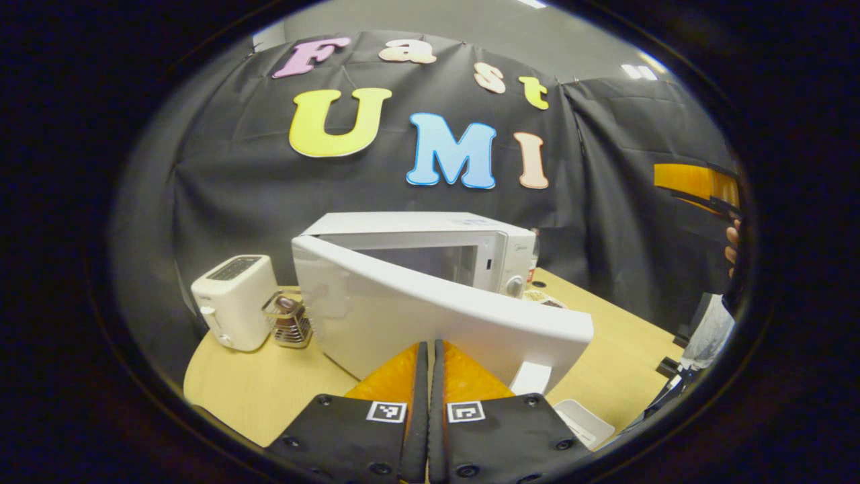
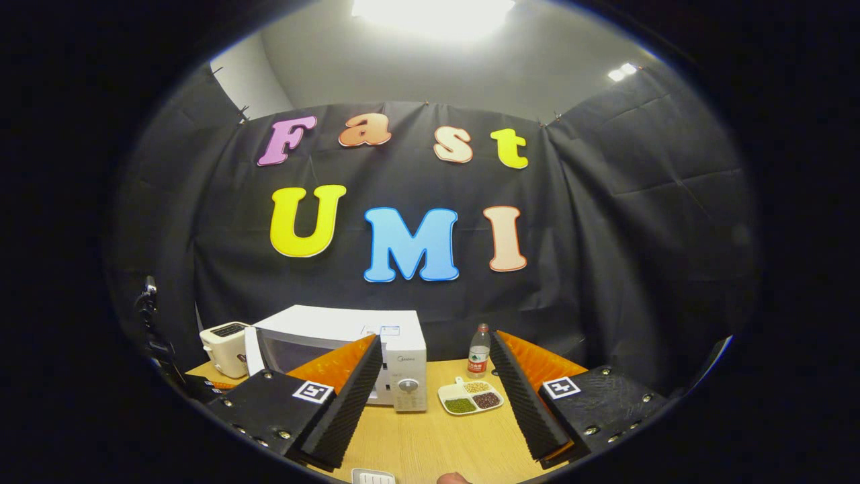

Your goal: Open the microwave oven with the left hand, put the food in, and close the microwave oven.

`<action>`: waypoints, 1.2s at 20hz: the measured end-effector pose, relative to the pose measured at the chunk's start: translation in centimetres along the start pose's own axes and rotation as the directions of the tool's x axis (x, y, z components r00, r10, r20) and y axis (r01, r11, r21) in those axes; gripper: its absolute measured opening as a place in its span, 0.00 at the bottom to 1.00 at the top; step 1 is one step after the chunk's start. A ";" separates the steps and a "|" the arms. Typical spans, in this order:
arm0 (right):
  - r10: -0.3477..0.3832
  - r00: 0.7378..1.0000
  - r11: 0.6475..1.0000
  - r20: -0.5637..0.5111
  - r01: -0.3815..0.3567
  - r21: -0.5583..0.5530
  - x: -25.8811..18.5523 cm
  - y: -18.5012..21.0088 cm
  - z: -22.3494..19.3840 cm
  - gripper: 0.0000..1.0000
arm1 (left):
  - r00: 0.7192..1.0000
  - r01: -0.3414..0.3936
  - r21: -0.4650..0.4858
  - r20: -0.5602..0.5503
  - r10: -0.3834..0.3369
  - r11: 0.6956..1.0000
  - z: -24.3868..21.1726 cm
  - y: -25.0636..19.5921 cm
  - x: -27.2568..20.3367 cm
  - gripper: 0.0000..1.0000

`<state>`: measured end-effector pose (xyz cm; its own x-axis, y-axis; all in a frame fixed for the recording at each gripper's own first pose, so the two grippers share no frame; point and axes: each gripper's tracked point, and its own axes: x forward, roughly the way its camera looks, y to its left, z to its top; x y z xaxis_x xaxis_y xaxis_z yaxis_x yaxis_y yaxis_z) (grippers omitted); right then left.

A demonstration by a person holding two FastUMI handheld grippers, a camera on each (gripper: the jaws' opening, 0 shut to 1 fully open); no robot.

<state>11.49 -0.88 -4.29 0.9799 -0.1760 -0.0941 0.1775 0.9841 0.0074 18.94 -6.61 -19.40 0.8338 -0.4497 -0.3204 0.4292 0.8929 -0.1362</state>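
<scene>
Left gripper (image 1: 428,376), fingers pressed together on nothing, sits just before half-swung door (image 1: 430,316) of white box-shaped microwave oven (image 2: 349,353), judged mid-opening. Right gripper (image 2: 437,390) hangs back with fingers spread wide, empty, framing white three-compartment food tray (image 2: 470,398) on pale wooden table (image 2: 423,444). Door edge sweeps toward tray side; bare tabletop between. White toaster (image 1: 235,302) stands left.
</scene>
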 end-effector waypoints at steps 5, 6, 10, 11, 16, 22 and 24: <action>-0.096 0.995 0.995 -0.005 0.096 0.002 -0.4 -2.3 -0.1 0.97 | 0.998 0.065 0.023 -0.004 -0.065 0.998 0.9 -1.4 4.6 0.08; -0.114 0.993 0.994 -0.005 0.114 0.000 -0.6 -2.7 0.0 0.97 | 0.998 0.069 0.022 -0.003 -0.069 0.997 1.1 -1.3 5.6 0.08; -0.167 0.986 0.986 -0.005 0.167 -0.018 -1.1 -4.0 -0.2 0.97 | 0.997 0.076 0.016 0.008 -0.076 0.997 1.9 -1.2 9.1 0.08; -0.179 0.984 0.984 -0.004 0.179 -0.021 -1.2 -4.2 -0.2 0.97 | 0.997 0.075 0.018 0.013 -0.075 0.997 2.2 -1.1 10.0 0.08; -0.204 0.979 0.979 -0.001 0.204 -0.027 -1.2 -4.5 -0.1 0.97 | 0.998 0.054 0.026 0.032 -0.055 0.998 3.7 0.0 14.0 0.08; -0.197 0.980 0.980 0.012 0.197 -0.029 -1.2 -3.8 0.2 0.97 | 0.999 -0.009 0.032 0.048 0.008 0.999 5.0 2.4 17.0 0.07; -0.187 0.982 0.982 0.025 0.188 -0.034 -1.2 -3.5 0.7 0.97 | 0.999 -0.009 0.029 0.047 0.008 1.000 5.2 2.6 17.5 0.07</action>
<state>9.76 -4.12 -3.49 0.9315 -0.3572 -0.0686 0.3549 0.9339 -0.0445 36.45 -12.30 -20.52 0.8527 -0.4431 -0.2768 0.4312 0.8960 -0.1059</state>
